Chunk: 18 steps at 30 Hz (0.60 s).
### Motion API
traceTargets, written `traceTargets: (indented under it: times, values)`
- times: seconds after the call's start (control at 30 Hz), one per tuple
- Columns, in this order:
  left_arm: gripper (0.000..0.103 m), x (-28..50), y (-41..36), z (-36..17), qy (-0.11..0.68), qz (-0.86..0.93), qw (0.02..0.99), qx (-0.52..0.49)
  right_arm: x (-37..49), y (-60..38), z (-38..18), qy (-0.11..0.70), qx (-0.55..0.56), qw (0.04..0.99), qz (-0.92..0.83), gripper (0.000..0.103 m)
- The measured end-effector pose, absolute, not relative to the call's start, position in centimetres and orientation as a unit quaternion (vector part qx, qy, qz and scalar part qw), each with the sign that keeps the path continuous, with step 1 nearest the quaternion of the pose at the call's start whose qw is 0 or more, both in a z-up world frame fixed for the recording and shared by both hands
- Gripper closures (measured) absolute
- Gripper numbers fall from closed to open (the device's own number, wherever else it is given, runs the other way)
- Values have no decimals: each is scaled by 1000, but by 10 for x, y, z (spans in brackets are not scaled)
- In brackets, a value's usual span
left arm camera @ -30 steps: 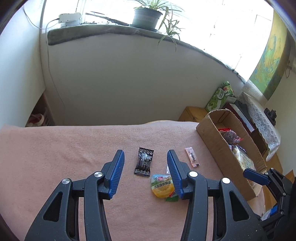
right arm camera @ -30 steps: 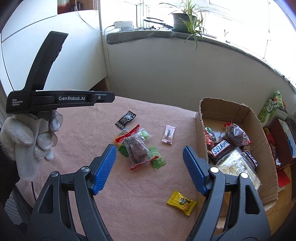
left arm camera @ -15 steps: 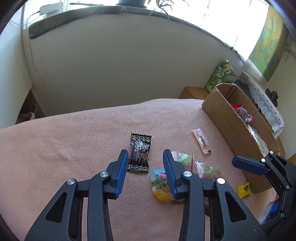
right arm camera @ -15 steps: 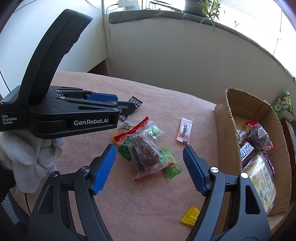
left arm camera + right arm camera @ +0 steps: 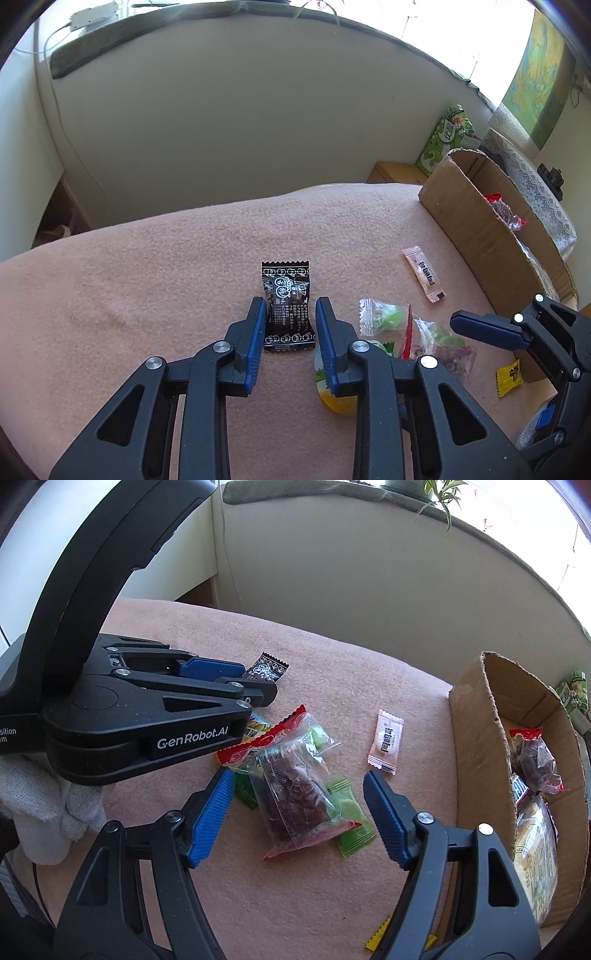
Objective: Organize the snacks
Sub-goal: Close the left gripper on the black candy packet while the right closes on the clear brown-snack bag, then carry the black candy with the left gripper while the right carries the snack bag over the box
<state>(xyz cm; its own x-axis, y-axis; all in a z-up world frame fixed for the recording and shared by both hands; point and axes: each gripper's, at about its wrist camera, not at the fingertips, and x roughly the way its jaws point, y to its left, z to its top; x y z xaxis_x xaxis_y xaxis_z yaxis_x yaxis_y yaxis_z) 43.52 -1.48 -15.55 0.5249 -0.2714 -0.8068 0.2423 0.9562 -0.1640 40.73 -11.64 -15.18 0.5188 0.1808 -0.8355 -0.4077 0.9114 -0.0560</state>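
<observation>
Black snack packet (image 5: 287, 307) on pink cloth (image 5: 147, 295), left gripper (image 5: 289, 317) closed on its sides, contact apparently made. Right gripper (image 5: 299, 805) half-wide, just narrowing, straddling clear red-edged packet (image 5: 295, 786).

blanket (image 5: 166, 280): fuzzy matt pink cloth
box (image 5: 476, 229): plain matt cardboard
black wrapper (image 5: 286, 306): glossy, crinkly foil
glove (image 5: 40, 812): white knit

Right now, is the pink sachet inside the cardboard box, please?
No, the pink sachet lies on the blanket, outside the cardboard box.
</observation>
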Motion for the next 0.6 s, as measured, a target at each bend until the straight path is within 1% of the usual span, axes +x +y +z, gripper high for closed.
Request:
traceTargets:
  times: [0.27,0.6]
  values:
    - [81,434,-18,-156,454,-144,879,-1,407,-116,-156,467,-118,858,178,66]
    - [81,429,4,-152,448,-135,883,-28,391,-124,-145,447,-103,871,174,68]
